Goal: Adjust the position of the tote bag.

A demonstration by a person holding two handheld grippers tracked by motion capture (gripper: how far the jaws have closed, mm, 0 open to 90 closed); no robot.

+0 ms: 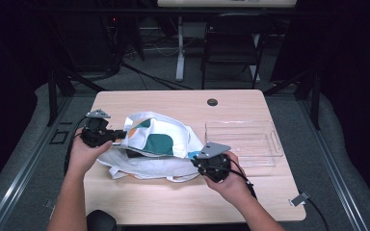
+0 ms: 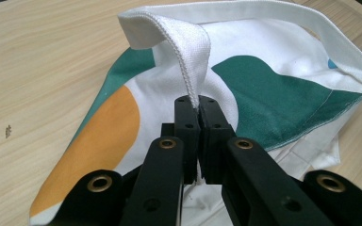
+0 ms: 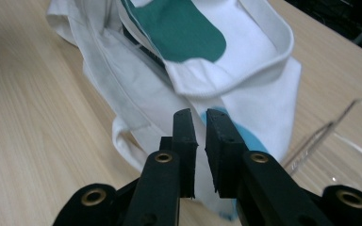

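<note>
Table lit, bkgd dark, pics soft.

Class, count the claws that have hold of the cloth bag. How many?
1. The left claw is shut on the bag's white hem, at the bag's left end. The right claw stands slightly apart over the bag's right end, gripping nothing visible.

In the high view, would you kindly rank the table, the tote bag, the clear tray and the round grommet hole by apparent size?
1. Table
2. Tote bag
3. Clear tray, looks somewhat smaller than the bag as it lies spread out
4. Grommet hole
</note>
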